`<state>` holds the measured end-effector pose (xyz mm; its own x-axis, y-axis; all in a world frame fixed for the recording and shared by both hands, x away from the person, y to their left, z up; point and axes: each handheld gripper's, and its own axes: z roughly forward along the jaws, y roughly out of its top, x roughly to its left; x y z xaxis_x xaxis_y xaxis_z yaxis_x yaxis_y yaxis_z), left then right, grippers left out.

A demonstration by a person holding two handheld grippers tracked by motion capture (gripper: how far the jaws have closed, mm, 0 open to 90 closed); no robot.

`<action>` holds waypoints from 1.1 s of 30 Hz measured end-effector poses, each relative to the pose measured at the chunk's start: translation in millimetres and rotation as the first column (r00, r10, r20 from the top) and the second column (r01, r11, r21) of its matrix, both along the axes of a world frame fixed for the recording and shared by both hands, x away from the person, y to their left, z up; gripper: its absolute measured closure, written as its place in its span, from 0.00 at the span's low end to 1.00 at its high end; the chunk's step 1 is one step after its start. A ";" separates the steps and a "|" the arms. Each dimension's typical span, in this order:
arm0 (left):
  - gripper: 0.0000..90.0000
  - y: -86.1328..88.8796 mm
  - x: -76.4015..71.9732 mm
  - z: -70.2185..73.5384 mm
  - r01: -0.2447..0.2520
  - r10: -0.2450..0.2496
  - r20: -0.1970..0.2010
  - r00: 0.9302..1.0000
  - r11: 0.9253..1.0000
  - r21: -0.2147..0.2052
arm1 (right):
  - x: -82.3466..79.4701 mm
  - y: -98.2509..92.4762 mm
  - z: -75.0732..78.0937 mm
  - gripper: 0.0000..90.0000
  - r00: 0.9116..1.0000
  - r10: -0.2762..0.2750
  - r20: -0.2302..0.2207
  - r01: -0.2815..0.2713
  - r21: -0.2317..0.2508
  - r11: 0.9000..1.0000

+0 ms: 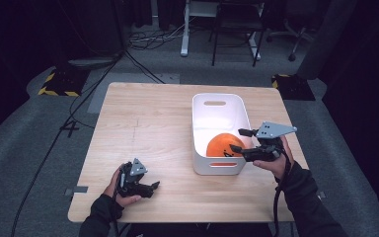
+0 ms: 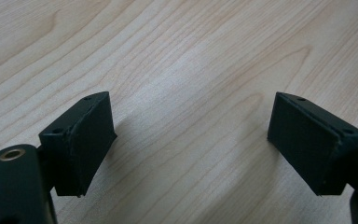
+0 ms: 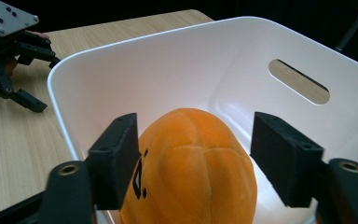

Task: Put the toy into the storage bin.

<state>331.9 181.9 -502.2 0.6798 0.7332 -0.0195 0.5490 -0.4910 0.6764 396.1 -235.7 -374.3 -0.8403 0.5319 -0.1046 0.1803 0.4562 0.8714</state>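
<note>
An orange plush pumpkin (image 1: 223,144) (image 3: 191,168) with black face markings lies in the near end of a white bin (image 1: 205,114) (image 3: 177,70). My right gripper (image 1: 239,140) (image 3: 198,156) hovers over the bin's near right corner, open, its jaws either side of the pumpkin's top without gripping it. My left gripper (image 1: 154,186) (image 2: 191,140) rests low over the bare wooden table (image 2: 182,56) at the front left, open with nothing between its fingers. That left gripper (image 3: 9,70) also appears far off in the right gripper view.
The bin stands right of the table's (image 1: 138,123) middle, with handle slots (image 1: 215,103) in its end walls. Black floor stands with yellow stripes (image 1: 59,81), cables and chair legs (image 1: 237,44) lie beyond the far edge.
</note>
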 end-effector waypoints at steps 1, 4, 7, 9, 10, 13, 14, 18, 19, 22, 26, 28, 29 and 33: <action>0.16 0.0 -0.1 0.1 -0.001 0.001 0.000 1.000 1.000 0.001 | 0.0 0.0 0.0 0.35 1.000 0.000 0.000 0.000 0.000 1.000; 0.16 0.0 -0.1 0.1 -0.001 0.001 0.000 1.000 1.000 0.001 | -1.1 -0.4 0.6 0.32 1.000 -0.004 0.009 0.005 -0.009 1.000; 0.16 0.0 -0.1 0.1 -0.001 0.001 0.000 1.000 1.000 0.000 | -2.9 -1.0 2.1 0.29 0.999 -0.020 0.030 0.020 -0.008 1.000; 0.16 0.0 -0.1 0.0 -0.001 0.001 0.000 1.000 1.000 0.000 | -3.5 -1.7 3.5 0.27 0.998 -0.043 0.043 0.044 -0.008 0.999; 0.16 0.0 -0.1 0.1 -0.001 0.001 0.000 1.000 1.000 0.000 | -4.1 -2.1 4.2 0.26 0.997 -0.058 0.045 0.058 -0.002 0.998; 0.16 0.0 0.0 -0.1 0.001 -0.001 -0.001 1.000 1.000 -0.001 | -3.8 -5.7 6.3 0.26 0.995 -0.076 0.057 0.076 0.006 0.997; 0.16 0.0 -0.1 0.1 -0.001 0.001 0.000 1.000 1.000 0.000 | -3.9 -6.7 6.9 0.26 0.995 -0.083 0.059 0.083 0.013 0.997; 0.16 0.0 -0.1 0.1 -0.001 0.001 0.000 1.000 1.000 0.000 | -4.5 -10.7 10.1 0.25 0.992 -0.104 0.069 0.103 0.026 0.994; 0.16 0.0 -0.1 0.1 -0.001 0.001 0.000 1.000 1.000 0.000 | -4.7 -13.1 11.2 0.25 0.991 -0.106 0.075 0.104 0.028 0.994; 0.16 0.0 -0.1 0.0 -0.001 0.001 0.000 1.000 1.000 0.000 | -4.4 -17.0 12.6 0.25 0.990 -0.116 0.079 0.114 0.033 0.993; 0.16 0.0 -0.1 0.0 -0.001 0.001 0.000 1.000 1.000 0.000 | -3.5 -23.1 14.1 0.25 0.986 -0.141 0.088 0.139 0.018 0.990; 0.16 0.0 0.0 0.0 -0.001 0.001 0.000 1.000 1.000 0.000 | -3.5 -26.6 14.9 0.25 0.985 -0.146 0.092 0.145 0.025 0.989; 0.16 0.0 -0.1 0.1 -0.001 0.001 0.000 1.000 1.000 0.001 | -3.5 -28.5 15.4 0.26 0.984 -0.149 0.095 0.147 0.029 0.989; 0.16 0.0 -0.1 0.1 -0.001 0.001 0.000 1.000 1.000 0.001 | -3.8 -36.5 16.6 0.26 0.981 -0.171 0.097 0.168 0.036 0.985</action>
<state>331.8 182.0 -502.1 0.6791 0.7338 -0.0190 0.5494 -0.4908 0.6762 392.3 -272.2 -357.7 -0.7241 0.6694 -0.1662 0.1647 0.4018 0.9008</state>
